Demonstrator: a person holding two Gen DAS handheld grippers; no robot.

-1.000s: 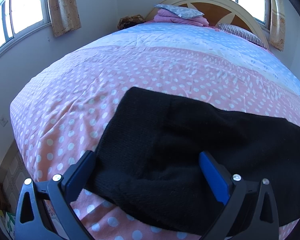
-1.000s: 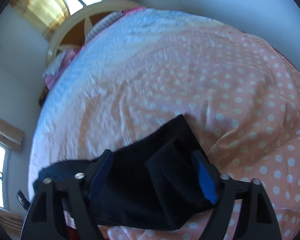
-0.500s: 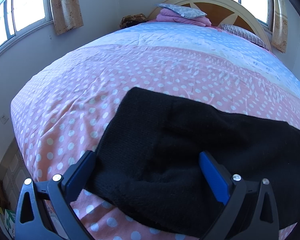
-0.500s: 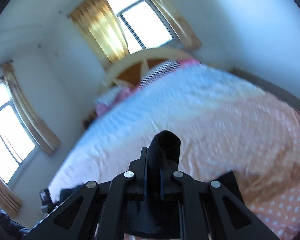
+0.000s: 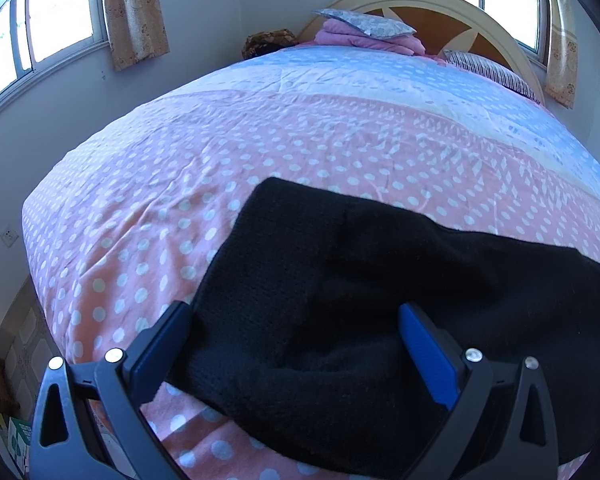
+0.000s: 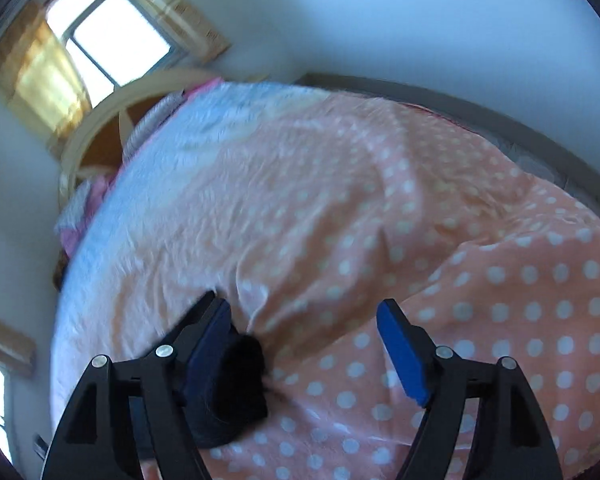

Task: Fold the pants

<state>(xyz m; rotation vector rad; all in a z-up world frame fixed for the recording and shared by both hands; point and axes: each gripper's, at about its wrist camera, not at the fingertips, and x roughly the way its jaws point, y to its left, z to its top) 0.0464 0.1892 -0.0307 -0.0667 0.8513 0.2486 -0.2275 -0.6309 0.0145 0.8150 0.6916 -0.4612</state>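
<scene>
Lying closest of all, between the wide-spread fingers of the left tongs (image 5: pixel 294 350), is the near edge of the black knitted fleece-lined pants (image 5: pixel 380 300). Neither blue pad (image 5: pixel 428 360) presses the cloth: the left finger stands at the garment's left border and the right finger sits over its middle, so these tongs are open with fabric under the gap, not gripped.

Past those fingers the pants spread as a broad dark slab on the pink white-dotted quilt (image 5: pixel 160 208) of the bed. Their long axis runs across the left wrist view, from the squared end at centre-left out to the right edge of the picture, where the garment goes out of sight. A thicker layer appears to lie over the right part, so I judge one fold is already made.

In the right wrist view the right tongs (image 6: pixel 304 342) have just been opening and now stand wide, with nothing clamped. Only a small dark end of the pants (image 6: pixel 240 376) shows, tucked against the inner face of the left finger; past the fingertips lies bare dotted quilt. The view is blurred, so I cannot tell whether that end touches the pad.

So the garment lies under and to the right of the left tongs, and down-left of the right ones. The left hand looks nearer to the bulk, the right nearer to a free end.

Farther off, beyond the quilt's blue band (image 5: pixel 340 76), stand the folded pink bedding (image 5: pixel 364 38) and the curved cream headboard (image 5: pixel 460 4).
</scene>
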